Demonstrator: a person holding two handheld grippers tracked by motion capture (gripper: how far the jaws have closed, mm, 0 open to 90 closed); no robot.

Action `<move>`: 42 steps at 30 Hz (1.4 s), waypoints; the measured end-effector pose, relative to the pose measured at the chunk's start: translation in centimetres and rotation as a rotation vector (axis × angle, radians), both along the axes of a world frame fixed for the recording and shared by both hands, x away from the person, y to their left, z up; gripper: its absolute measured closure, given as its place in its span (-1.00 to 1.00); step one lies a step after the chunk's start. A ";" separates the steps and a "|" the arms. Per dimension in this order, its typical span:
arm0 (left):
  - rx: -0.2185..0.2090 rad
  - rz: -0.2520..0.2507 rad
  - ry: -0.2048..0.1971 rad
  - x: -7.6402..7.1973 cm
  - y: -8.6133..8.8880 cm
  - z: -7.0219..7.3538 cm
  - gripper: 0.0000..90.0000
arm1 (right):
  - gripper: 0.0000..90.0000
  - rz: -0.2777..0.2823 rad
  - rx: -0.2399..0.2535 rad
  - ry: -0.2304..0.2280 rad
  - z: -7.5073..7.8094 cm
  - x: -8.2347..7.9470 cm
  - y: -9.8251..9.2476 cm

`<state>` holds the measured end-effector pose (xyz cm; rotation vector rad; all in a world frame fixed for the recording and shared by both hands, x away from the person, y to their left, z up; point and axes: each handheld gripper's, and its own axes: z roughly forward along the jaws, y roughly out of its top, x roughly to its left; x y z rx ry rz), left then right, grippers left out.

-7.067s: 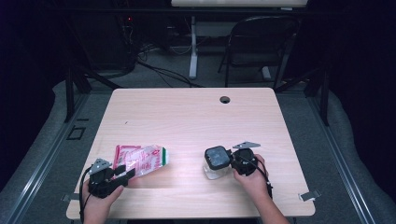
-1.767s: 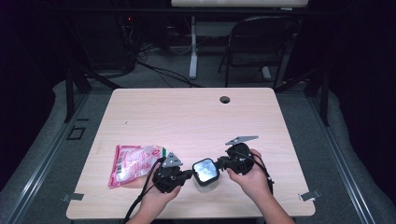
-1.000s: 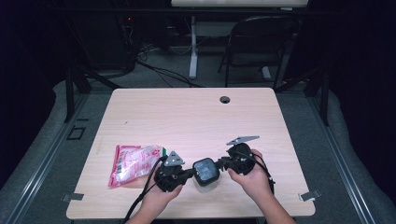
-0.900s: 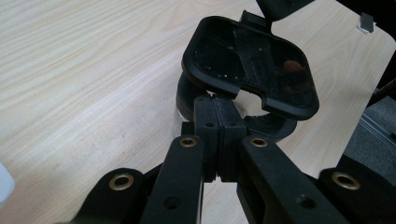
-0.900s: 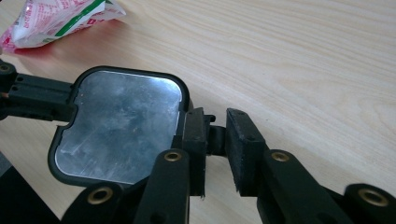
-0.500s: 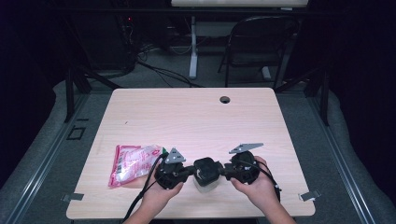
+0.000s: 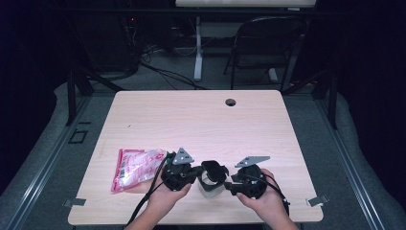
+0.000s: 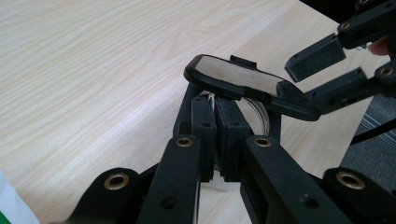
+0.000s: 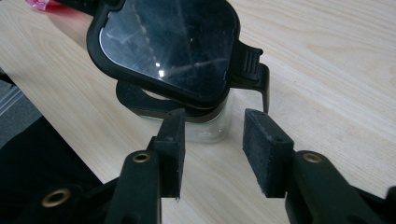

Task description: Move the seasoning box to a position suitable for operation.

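Observation:
A small clear container (image 7: pixel 209 188) with a hinged black lid (image 7: pixel 214 171) stands near the table's front edge. My left gripper (image 7: pixel 197 176) is shut on the container's rim; in the left gripper view its pads (image 8: pixel 204 122) pinch the clear wall (image 8: pixel 256 110) under the raised lid (image 8: pixel 238 77). My right gripper (image 7: pixel 229 184) sits just right of the container. Its jaws have just been opening and nothing is between them. In the right gripper view the right gripper (image 9: pixel 214 135) stands open just short of the lid (image 9: pixel 170 44) and the container (image 9: pixel 210 127).
A pink and white plastic bag (image 7: pixel 136 166) lies flat left of my left hand. The wooden table (image 7: pixel 201 120) has a cable hole (image 7: pixel 231 102) near its far edge. A chair (image 7: pixel 261 43) and a desk leg stand beyond the table.
The right gripper has let go of the lid, opened, and drawn back a little to the right. The lid has tilted. The left gripper has stayed on the container.

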<state>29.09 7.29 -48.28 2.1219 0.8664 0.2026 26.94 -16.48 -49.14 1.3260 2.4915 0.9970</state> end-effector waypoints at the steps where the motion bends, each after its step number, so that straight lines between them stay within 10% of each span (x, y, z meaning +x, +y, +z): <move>1: 0.001 -0.001 -0.001 0.0 0.0 0.1 0.93 | 0.28 0.002 -0.004 0.000 0.0 0.0 0.1; 42: 0.029 0.047 0.042 0.8 -0.4 -2.5 0.48 | 0.18 0.005 0.012 -0.022 0.0 0.3 1.5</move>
